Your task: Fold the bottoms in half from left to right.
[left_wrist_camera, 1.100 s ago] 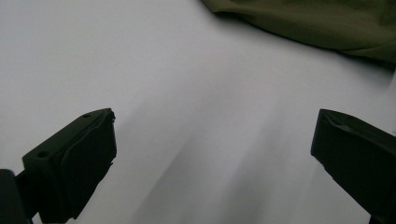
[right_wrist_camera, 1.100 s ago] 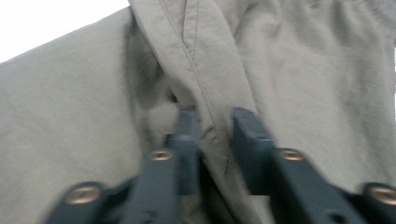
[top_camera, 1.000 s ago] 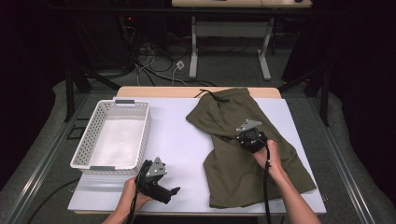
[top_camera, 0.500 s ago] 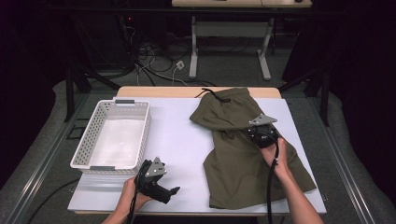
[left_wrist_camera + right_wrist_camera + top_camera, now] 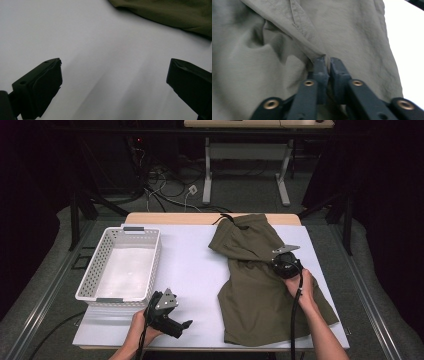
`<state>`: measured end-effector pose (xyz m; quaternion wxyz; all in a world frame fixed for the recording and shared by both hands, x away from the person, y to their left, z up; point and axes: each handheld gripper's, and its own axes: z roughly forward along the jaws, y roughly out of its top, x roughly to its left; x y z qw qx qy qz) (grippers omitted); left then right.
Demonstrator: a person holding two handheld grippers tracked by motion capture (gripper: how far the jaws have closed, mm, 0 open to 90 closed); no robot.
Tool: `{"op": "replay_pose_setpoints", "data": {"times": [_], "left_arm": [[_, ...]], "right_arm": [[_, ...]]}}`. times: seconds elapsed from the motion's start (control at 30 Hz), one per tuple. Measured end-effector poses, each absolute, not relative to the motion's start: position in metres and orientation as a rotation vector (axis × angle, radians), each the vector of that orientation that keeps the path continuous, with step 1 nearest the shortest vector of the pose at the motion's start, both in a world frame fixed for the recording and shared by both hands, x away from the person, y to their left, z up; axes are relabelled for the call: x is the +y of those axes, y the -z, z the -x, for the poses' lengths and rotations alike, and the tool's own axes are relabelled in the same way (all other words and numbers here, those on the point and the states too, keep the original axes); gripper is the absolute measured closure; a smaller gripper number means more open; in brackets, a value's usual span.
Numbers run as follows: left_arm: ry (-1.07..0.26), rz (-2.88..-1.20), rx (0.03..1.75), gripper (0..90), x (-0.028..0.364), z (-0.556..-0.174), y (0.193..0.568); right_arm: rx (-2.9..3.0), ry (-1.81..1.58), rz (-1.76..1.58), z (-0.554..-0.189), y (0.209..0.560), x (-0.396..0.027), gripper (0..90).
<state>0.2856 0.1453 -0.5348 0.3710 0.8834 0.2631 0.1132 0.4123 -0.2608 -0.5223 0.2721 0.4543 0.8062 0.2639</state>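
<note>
The olive shorts (image 5: 265,280) lie part-folded at the table's (image 5: 195,270) 3 o'clock side, a seam fold pinched in the right gripper (image 5: 326,62) whose jaws have just been easing apart, left gripper (image 5: 186,324) open and idle at 7 o'clock, basket (image 5: 90,280) unfilled.

Bare table (image 5: 195,270) between basket (image 5: 150,265) and garment (image 5: 260,290).

Matt olive cloth garment (image 5: 260,285); perforated, probably plastic basket (image 5: 90,280).

Lab-like recording space: dark curtained surround, loose cables (image 5: 170,180) on floor at upper centre, bare white worktable (image 5: 195,270), adjustable desk frame (image 5: 245,165) behind.
</note>
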Motion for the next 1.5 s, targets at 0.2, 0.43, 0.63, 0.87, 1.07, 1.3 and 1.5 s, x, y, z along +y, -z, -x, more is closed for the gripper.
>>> {"op": "replay_pose_setpoints", "data": {"times": [0.2, 0.43, 0.63, 0.87, 1.07, 1.3, 1.5], "left_arm": [[-0.291, -2.266, 0.678, 0.0, 0.145, -0.285, 0.535], [-0.288, -2.267, 0.677, 0.0, 0.143, -0.285, 0.535], [-0.299, -2.258, 0.675, 0.0, 0.145, -0.284, 0.534], [-0.296, -2.266, 0.67, 0.0, 0.145, -0.284, 0.534], [-0.296, -2.264, 0.672, 0.0, 0.145, -0.284, 0.534], [-0.298, -2.265, 0.67, 0.0, 0.146, -0.285, 0.534], [-0.294, -2.264, 0.676, 0.0, 0.146, -0.285, 0.534]], "right_arm": [[2.198, -0.764, -1.146, -0.407, 0.512, -0.254, 52.1], [2.238, -0.76, -1.049, -0.404, 0.504, -0.232, 39.9], [2.286, -0.724, -0.957, -0.408, 0.506, -0.208, 39.3], [2.317, -0.642, -0.882, -0.418, 0.514, -0.189, 67.0], [2.198, -0.734, -0.947, -0.419, 0.509, -0.202, 88.6], [2.104, -0.795, -1.075, -0.423, 0.502, -0.226, 89.2], [2.096, -0.697, -1.21, -0.431, 0.514, -0.251, 89.1]]}}
